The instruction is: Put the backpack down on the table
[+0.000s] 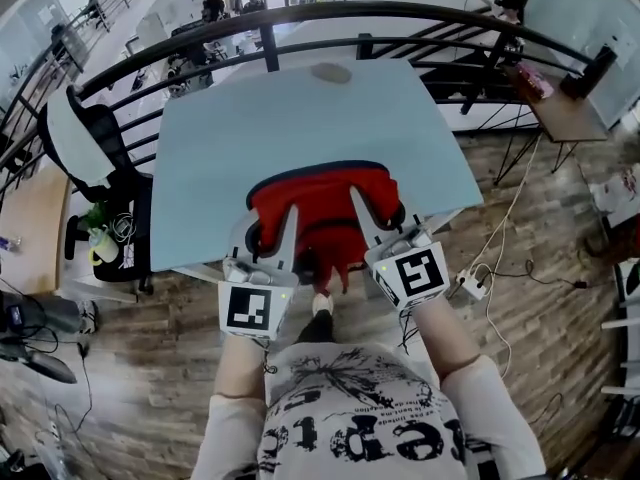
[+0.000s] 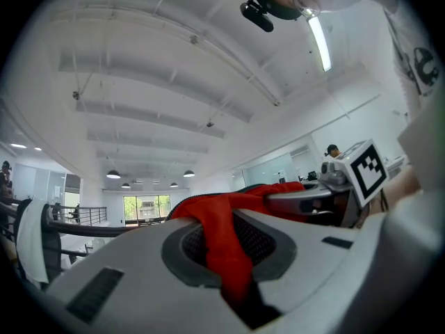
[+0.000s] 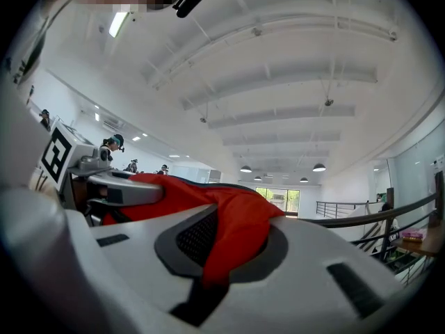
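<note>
A red backpack (image 1: 325, 203) with dark trim hangs between my two grippers over the near edge of the light blue table (image 1: 300, 118). My left gripper (image 1: 288, 218) is shut on the bag's left side, with red fabric (image 2: 217, 228) pinched between its pads. On the bag's right side my right gripper (image 1: 360, 200) is shut the same way, and red fabric (image 3: 236, 221) bulges out of its jaws. Both grippers point level, away from the person. From each gripper view the other gripper shows across the bag. The bag's underside is hidden.
A small grey oval (image 1: 330, 72) lies at the table's far edge. A dark curved railing (image 1: 300, 16) runs behind the table. An office chair (image 1: 100, 158) stands at the left and a wooden desk (image 1: 565, 113) at the right. A power strip (image 1: 470, 286) with cables lies on the wood floor.
</note>
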Demonstrator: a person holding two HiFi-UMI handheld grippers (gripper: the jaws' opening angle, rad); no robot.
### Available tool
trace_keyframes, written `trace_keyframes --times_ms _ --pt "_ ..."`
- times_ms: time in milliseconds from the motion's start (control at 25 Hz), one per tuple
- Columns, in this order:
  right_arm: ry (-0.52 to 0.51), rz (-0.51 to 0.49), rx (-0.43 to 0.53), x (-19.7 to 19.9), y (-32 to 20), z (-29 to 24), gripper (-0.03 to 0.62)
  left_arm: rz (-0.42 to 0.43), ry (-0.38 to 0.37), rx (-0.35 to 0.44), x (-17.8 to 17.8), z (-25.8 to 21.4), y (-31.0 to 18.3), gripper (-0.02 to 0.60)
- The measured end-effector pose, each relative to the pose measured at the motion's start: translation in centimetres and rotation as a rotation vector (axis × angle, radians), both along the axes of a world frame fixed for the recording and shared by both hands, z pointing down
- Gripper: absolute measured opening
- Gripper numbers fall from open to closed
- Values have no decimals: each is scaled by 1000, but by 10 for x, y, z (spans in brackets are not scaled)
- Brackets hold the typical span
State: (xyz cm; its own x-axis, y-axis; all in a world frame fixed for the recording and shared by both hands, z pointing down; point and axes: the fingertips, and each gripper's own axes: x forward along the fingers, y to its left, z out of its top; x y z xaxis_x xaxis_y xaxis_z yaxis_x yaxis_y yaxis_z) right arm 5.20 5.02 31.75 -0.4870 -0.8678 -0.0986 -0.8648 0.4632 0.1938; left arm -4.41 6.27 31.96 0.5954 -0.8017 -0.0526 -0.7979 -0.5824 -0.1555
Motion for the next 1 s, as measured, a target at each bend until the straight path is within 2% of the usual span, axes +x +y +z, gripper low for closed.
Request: trace_keyframes --times_ms 440,760,1000 --pt "-5 18 45 -9 -177 -24 25 13 23 42 -9 -21 -179 38" --pt "-14 -39 16 0 -292 -18 25 -44 2 40 -1 -15 -288 38" --pt "-11 -96 -13 13 -386 -7 25 -104 24 52 13 -8 -378 38"
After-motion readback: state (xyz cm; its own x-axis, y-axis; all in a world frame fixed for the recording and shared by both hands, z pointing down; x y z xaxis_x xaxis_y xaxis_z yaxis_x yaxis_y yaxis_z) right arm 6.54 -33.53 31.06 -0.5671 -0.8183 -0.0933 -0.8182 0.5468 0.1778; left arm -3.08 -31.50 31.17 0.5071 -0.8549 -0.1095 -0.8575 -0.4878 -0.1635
